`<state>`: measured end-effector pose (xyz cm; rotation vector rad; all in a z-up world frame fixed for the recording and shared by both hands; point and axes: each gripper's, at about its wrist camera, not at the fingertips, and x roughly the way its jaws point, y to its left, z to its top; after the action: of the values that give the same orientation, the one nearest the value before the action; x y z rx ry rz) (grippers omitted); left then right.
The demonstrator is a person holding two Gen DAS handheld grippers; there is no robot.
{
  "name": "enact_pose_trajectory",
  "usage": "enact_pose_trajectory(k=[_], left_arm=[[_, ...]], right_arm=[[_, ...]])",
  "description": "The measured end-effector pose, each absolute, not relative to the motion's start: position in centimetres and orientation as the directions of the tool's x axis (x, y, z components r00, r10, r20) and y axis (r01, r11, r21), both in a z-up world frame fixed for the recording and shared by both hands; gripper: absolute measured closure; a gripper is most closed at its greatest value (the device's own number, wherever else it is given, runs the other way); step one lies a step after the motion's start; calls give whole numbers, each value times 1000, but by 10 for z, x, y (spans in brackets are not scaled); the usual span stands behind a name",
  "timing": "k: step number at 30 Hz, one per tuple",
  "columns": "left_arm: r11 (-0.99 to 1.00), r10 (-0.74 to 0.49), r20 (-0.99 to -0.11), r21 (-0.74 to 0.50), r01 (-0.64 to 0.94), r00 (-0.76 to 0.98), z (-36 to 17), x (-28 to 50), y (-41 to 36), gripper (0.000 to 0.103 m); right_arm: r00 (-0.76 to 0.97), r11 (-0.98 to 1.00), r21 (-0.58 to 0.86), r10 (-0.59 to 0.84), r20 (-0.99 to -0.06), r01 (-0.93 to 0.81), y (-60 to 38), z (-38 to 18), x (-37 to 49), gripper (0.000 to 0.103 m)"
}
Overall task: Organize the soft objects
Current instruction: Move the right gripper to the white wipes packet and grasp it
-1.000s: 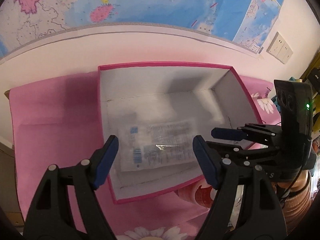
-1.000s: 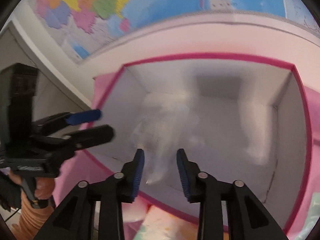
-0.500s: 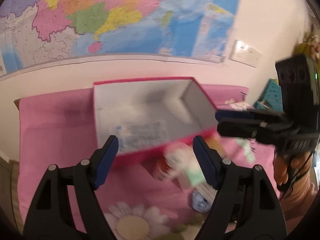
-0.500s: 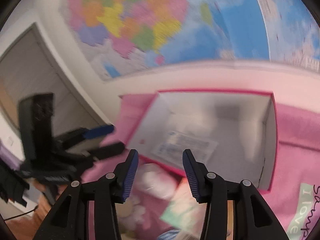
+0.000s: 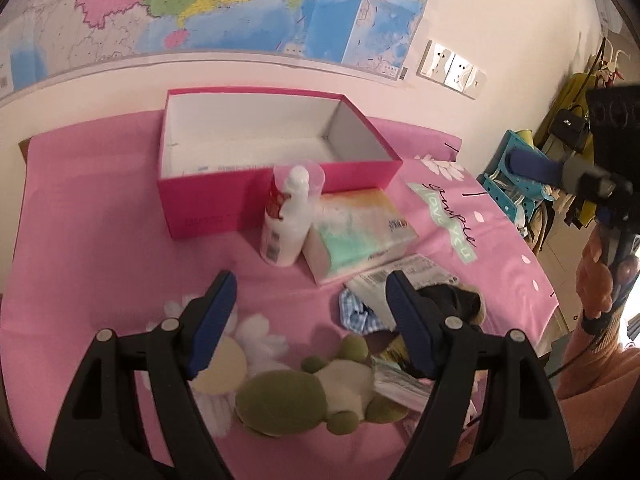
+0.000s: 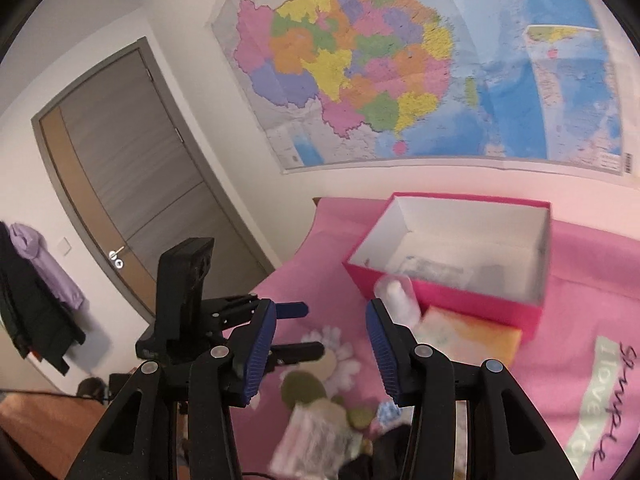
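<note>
I held both jaws apart, empty; plush turtle (image 5: 288, 396) lay lower centre, between left gripper's (image 5: 308, 320) jaws, nearer than right gripper (image 6: 320, 344).

Home bedroom: wall map (image 6: 420, 60), door (image 6: 132, 184), hung clothes (image 6: 36, 280).

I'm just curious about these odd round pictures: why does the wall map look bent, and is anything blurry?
Left wrist view: the fisheye lens bows the wall map and darkens the corners; the pink box and plush turtle look fairly sharp. Right wrist view: the same bending, and the items low on the pink cloth are smeared, likely by motion.
</note>
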<state>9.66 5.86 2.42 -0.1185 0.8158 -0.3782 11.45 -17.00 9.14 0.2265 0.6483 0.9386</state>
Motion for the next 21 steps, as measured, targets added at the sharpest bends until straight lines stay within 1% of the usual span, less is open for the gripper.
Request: enact_pose_trajectory(k=[2, 4, 9, 12, 15, 19, 21], left_arm=[[920, -389, -681, -256, 296, 620, 24, 89, 58, 25], [921, -384, -678, -234, 310, 627, 25, 80, 53, 25], [916, -388, -682, -213, 340, 620, 22, 68, 38, 25], [910, -398, -701, -218, 353, 592, 10, 64, 24, 25], [904, -409, -716, -234, 358, 565, -1, 62, 14, 25], [900, -415, -732, -241, 363, 541, -13, 60, 4, 25], [896, -422, -732, -245, 371, 536, -14, 58, 1, 25]], right_arm=[[429, 602, 455, 794, -430, -657, -182, 82, 106, 55], [438, 626, 454, 775, -456, -635, -192, 70, 102, 55], [443, 726, 394, 668, -597, -564, -200, 23, 97, 55], [424, 757, 362, 621, -659, -544, -196, -4, 98, 55], [425, 768, 315, 590, -686, -557, -192, -16, 95, 55], [413, 752, 283, 588, -695, -595, -184, -22, 89, 55], [419, 752, 242, 569, -707, -614, -178, -24, 88, 55]])
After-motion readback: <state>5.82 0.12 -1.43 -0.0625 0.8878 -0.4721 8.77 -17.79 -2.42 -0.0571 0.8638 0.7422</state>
